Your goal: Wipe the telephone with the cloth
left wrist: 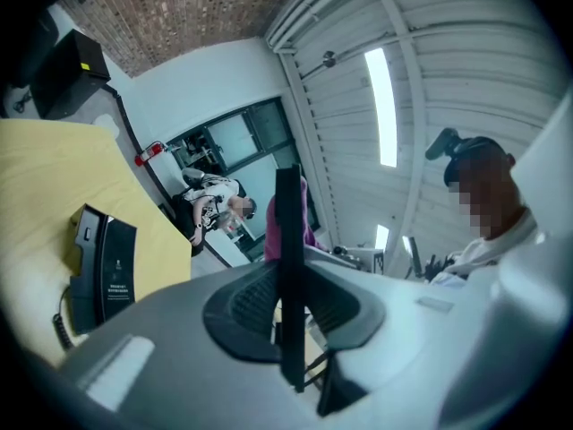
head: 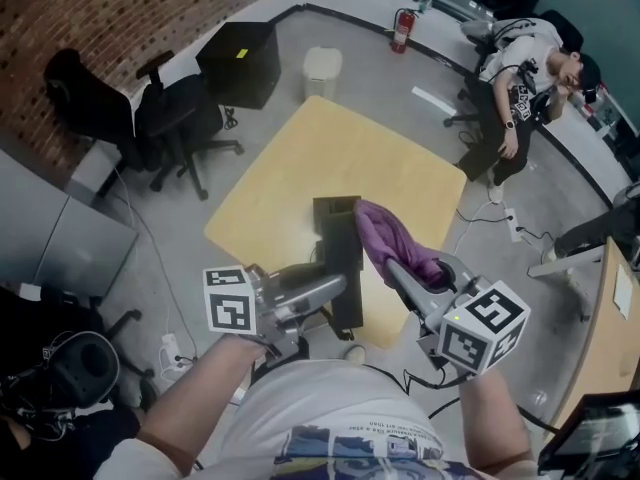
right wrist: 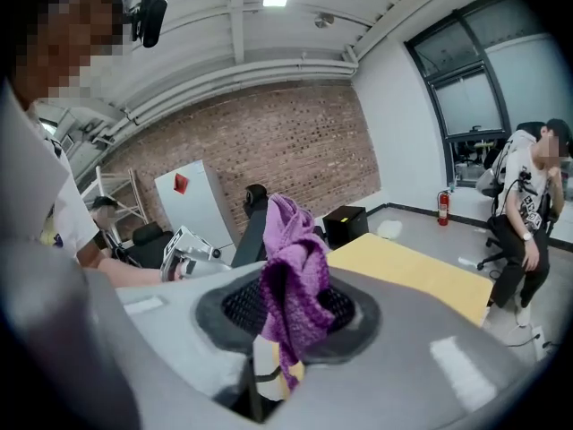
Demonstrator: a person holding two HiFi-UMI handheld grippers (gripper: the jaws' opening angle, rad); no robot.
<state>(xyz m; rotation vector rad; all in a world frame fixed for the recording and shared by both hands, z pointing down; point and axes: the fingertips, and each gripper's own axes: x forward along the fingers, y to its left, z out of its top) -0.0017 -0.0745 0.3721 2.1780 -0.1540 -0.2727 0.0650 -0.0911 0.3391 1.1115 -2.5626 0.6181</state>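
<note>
The left gripper's (head: 338,284) (left wrist: 288,316) fingers stood narrow, clamped on a slim black plastic telephone handset (head: 346,303) (left wrist: 288,231) that rose edge-on between them. The boxy black telephone base (head: 335,218) (left wrist: 100,271) lay on the pale yellow wooden surface (head: 330,148), off to one side of those fingers. The right gripper's (head: 398,270) (right wrist: 286,325) fingers pinched a crumpled purple woven cloth (head: 395,238) (right wrist: 291,271), which bunched above their tips, close beside the handset.

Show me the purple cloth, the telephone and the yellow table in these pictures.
purple cloth (right wrist: 291,285), right gripper view, on the bunched fold at its middle.
telephone (left wrist: 106,267), left gripper view, on its dark front face.
yellow table (head: 330,153), head view, on the bare top.
</note>
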